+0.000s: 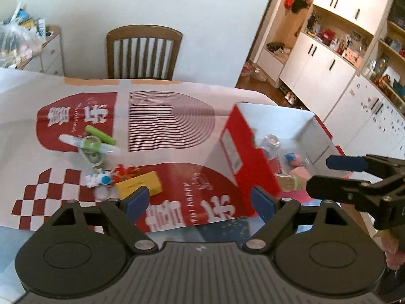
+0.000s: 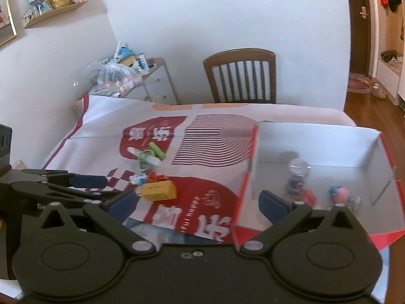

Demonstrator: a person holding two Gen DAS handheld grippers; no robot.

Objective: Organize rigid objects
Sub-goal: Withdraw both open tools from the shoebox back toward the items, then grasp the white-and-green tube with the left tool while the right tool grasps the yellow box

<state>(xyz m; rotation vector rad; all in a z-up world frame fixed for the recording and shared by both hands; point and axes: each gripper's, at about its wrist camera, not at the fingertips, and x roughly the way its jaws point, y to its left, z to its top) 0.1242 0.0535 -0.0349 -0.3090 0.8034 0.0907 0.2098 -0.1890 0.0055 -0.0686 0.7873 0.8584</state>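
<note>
On table, yellow block (image 1: 139,185), red-walled box (image 2: 319,149)

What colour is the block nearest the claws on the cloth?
Yellow block; clearest in the right wrist view.

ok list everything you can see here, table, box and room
box: 1, red outside, white inside, open, right part of the table
items in the box: a clear bottle, a pink and blue toy, a small red piece
yellow block: 1, on the cloth left of the box
green stick: 1, farther back on the cloth, among small toys
tablecloth: 1, red and white print
chair: 1, brown wood, behind the table
cabinets: white, with cluttered shelves
left gripper: open, empty
right gripper: open, empty, fingers blue-padded
</note>
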